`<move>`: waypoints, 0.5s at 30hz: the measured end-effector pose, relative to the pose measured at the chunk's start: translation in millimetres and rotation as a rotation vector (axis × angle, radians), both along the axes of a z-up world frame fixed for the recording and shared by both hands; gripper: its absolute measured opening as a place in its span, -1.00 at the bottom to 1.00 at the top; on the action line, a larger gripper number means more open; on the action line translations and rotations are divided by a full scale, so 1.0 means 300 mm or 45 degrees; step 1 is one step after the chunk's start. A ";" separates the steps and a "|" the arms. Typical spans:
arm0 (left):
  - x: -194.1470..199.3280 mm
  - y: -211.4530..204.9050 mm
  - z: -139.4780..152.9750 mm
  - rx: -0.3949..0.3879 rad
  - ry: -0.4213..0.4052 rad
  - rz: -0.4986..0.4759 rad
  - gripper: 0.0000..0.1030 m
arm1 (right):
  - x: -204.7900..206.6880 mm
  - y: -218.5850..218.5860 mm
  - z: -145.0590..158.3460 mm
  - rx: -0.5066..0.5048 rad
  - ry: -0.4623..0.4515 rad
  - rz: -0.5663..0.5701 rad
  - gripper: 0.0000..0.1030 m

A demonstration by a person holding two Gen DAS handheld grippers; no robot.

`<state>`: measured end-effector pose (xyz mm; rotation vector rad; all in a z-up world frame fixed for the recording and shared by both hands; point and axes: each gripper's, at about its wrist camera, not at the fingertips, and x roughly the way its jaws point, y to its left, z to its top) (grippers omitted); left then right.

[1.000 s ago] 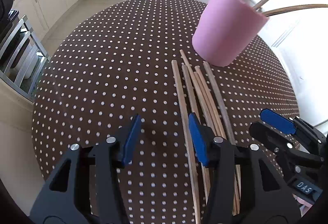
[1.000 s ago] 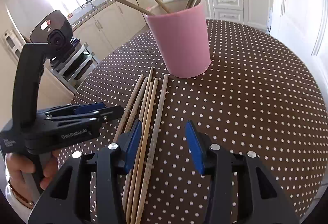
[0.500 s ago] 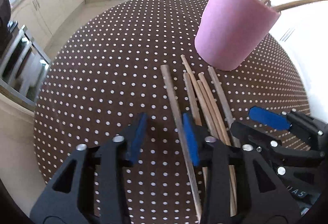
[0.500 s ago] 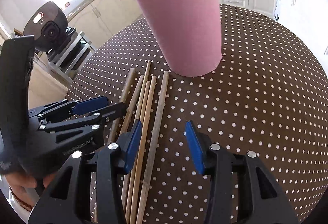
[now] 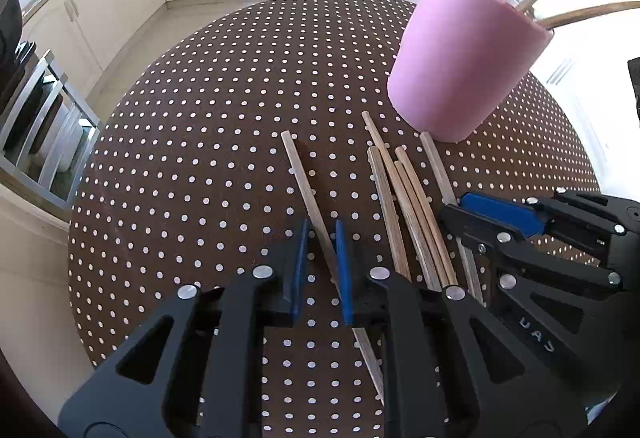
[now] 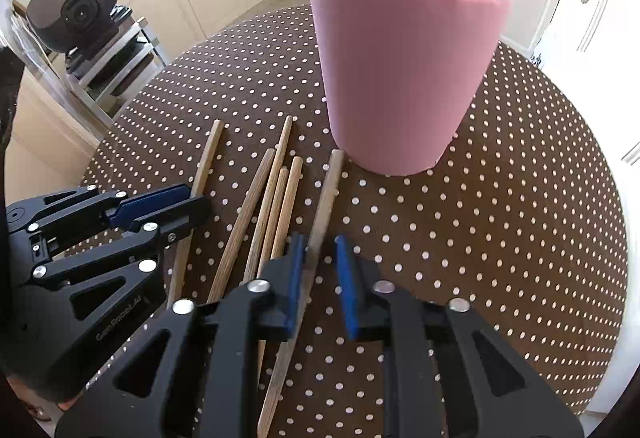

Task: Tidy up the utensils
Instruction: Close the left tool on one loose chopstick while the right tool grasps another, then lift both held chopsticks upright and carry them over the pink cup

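Both claws have just been closing: left claw point(image 5: 322, 270) now pinches the leftmost chopstick point(image 5: 304, 181), right claw point(image 6: 322, 278) the rightmost chopstick point(image 6: 326, 193), both on the dotted worktop point(image 5: 200, 125) near the pink cup point(image 5: 460, 69).

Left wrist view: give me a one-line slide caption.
Left gripper shut on one chopstick, apart from the bundle beside the pink cup.

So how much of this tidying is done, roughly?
Part done: a few sticks already stand in the pink cup. In hand: the left tool has just closed on the outermost stick, the right tool on the stick nearest the cup. Left: four sticks on the table between them.
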<state>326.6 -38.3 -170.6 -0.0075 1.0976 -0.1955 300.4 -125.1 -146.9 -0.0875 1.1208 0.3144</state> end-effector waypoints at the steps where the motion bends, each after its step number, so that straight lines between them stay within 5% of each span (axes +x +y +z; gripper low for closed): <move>1: -0.003 0.012 -0.001 -0.010 -0.003 0.005 -0.77 | 0.002 0.001 -0.001 0.004 -0.001 -0.001 -0.85; 15: -0.090 0.055 0.039 -0.066 -0.055 0.006 -0.89 | -0.063 -0.030 0.041 0.136 -0.044 -0.035 -0.90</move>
